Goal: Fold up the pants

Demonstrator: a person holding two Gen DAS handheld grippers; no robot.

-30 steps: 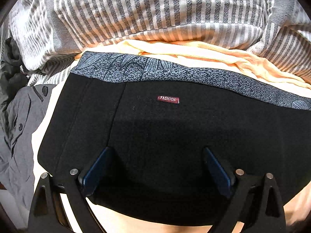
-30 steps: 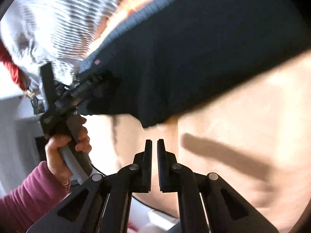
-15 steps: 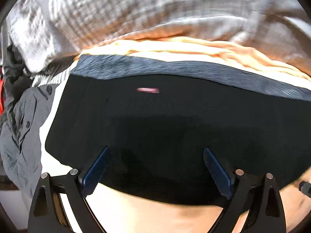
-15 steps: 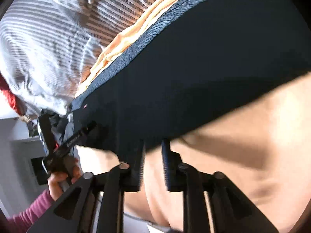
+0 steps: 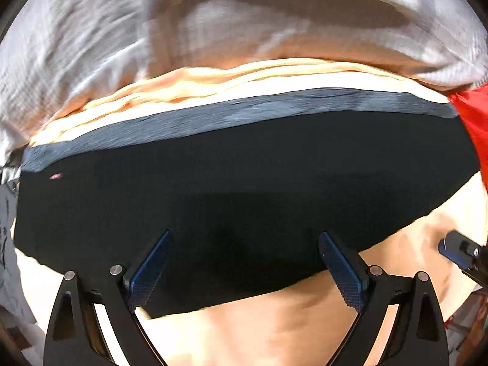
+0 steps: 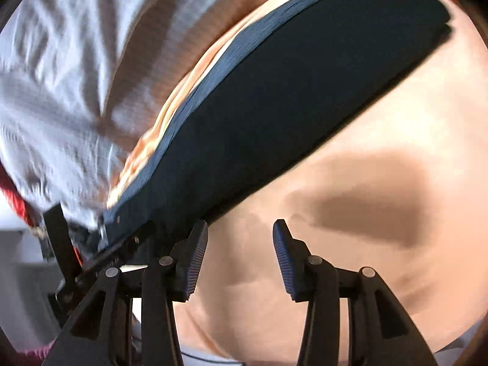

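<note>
The black pants lie folded flat on a peach sheet, with a blue-grey patterned band along the far edge and a small red label at the left. My left gripper is open and empty over the pants' near edge. My right gripper is open and empty above the sheet, just beside the pants' near edge. The left gripper's body shows in the right wrist view, and the right gripper's tip in the left wrist view.
A grey striped blanket is bunched behind the pants. A crumpled peach cloth lies between blanket and pants. A red fabric is at the right. Grey clothing lies at the far left.
My right gripper has opened from shut. Both grippers have swung along the pants to the right; the red label has slid to the left edge of the left wrist view.
</note>
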